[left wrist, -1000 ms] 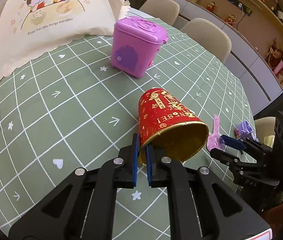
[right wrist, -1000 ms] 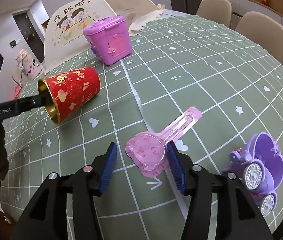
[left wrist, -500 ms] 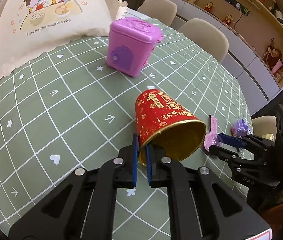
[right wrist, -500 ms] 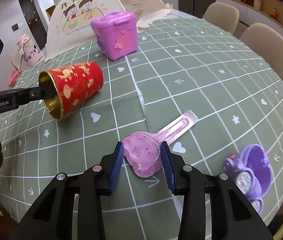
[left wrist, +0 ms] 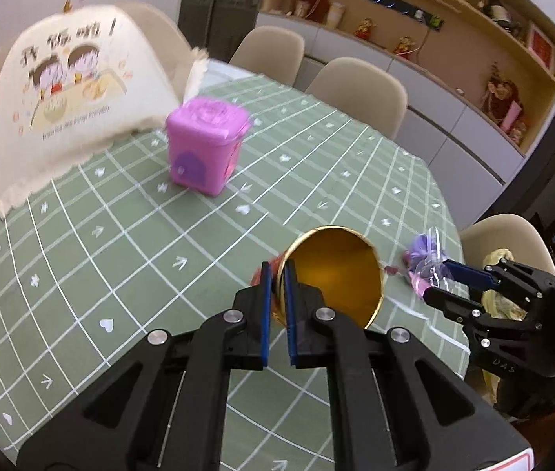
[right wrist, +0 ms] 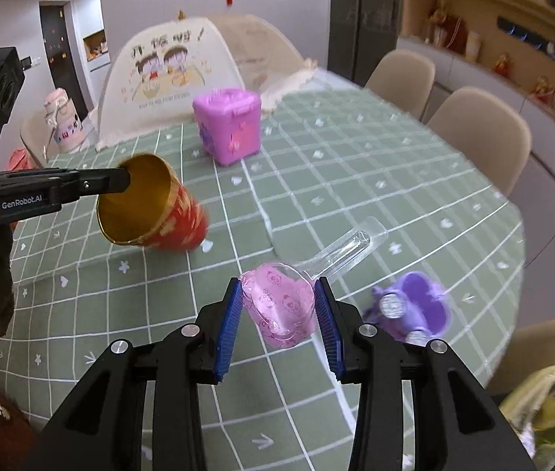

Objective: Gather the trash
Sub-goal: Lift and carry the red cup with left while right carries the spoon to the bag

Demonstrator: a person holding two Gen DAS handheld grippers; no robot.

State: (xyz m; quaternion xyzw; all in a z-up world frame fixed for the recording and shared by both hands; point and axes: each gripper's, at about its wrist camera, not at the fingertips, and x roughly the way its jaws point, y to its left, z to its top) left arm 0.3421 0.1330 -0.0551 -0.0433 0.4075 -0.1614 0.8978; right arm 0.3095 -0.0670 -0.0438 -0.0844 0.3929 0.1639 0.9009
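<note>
Cup [left wrist: 336,274] hangs above the worktop [left wrist: 120,235], rim pinched by the left hand-held gripper [left wrist: 275,314]; the right hand-held gripper [right wrist: 279,310] clamps the wrapper [right wrist: 281,306], likely for the bin [left wrist: 204,145].

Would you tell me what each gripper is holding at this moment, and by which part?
The left gripper pinches the red paper cup by its rim wall. The right gripper clamps the pink plastic blister pack across its wide end.

1 red cup [right wrist: 159,212], 1 pink bin [right wrist: 228,129], 1 plastic pack [right wrist: 281,306], 1 purple toy [right wrist: 414,306], 3 chairs [right wrist: 481,133].
</note>
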